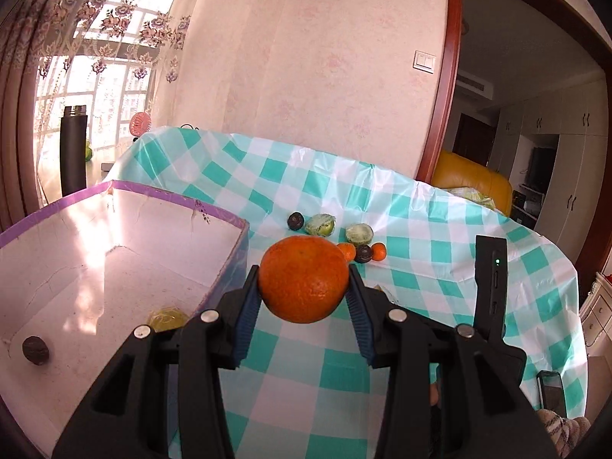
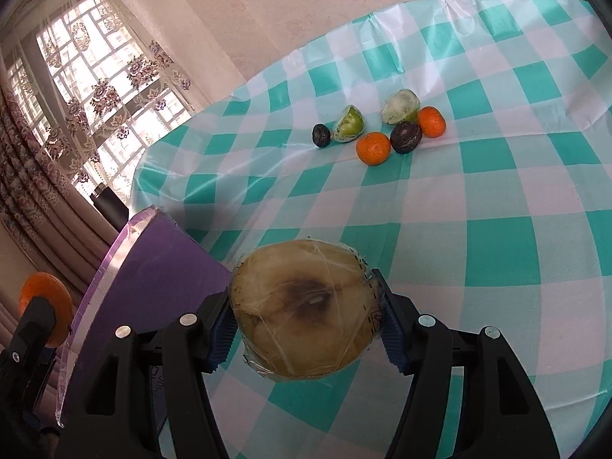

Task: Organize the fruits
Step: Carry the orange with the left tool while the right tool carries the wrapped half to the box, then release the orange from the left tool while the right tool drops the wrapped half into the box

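In the left wrist view the left gripper (image 1: 304, 287) has its jaws closed on a round orange (image 1: 305, 279), held above the checked cloth of the bench (image 1: 440, 237) just right of the purple-rimmed box (image 1: 114, 237); the box wall stands beside the left jaw, a dark fruit (image 1: 35, 350) lies on the box floor, and a cluster of small fruits (image 1: 336, 239) sits farther back on the cloth. In the right wrist view the right gripper (image 2: 304, 317) has its jaws partly closed on a cling-wrapped cut fruit (image 2: 304, 310), its flat browned face turned up toward the camera and its longer span running jaw to jaw; the box's purple side (image 2: 153, 267) rises just left of it; the orange shows beyond that wall at the left edge, and the small fruits lie well apart up the cloth.
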{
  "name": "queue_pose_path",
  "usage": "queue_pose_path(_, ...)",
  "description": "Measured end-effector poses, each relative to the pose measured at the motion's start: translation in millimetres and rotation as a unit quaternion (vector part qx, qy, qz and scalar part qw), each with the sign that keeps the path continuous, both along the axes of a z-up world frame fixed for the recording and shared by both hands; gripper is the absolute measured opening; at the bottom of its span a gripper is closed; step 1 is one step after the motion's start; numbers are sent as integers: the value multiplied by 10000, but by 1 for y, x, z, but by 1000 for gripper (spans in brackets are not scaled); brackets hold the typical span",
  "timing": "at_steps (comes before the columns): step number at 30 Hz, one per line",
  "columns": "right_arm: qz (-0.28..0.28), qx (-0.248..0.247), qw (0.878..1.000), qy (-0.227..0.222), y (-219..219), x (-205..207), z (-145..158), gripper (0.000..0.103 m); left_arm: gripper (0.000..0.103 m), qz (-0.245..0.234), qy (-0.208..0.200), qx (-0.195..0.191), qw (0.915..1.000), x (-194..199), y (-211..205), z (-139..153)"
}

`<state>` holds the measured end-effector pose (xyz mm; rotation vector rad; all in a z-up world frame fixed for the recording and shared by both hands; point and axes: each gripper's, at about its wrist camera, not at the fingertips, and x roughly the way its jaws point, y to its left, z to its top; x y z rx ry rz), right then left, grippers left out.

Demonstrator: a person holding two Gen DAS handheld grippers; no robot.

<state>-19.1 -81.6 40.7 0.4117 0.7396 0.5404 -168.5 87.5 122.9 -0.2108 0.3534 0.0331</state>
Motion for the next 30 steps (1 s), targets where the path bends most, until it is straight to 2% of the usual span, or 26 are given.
queue_pose_path(4,424,324,9980,-340,23,-13,29,62,44,601,-233,164,9978,-30,35,22)
queue_pose_path(7,712,378,9951,-570,43,-23,47,62,44,1076,-197,233,9937,-45,64,29)
queue_pose_path(10,1019,229,9916,-769,67,-34,61,62,44,1341,200,233,9905,-51,93,24)
queue_pose_path(15,1530,-115,9818,-1123,113,-50,81,62,44,1489,1031,151,9833,-53,131,4)
queue_pose_path(18,1805,-647,9713,-1410,151,-60,92,62,44,1466,1541,403,9763,-50,139,-11)
queue_pose_path(22,2008,-1758,9504,-1594,203,-64,88,62,44,1302,2049,386,9693,-44,145,-29)
queue_pose_path(27,2246,-2714,9227,-1567,244,-59,69,62,44,1254,2240,713,9639,-45,142,-38)
queue_pose_path(30,2306,-3118,9100,-1466,258,-52,55,62,44,1224,2306,828,9618,-42,139,-39)
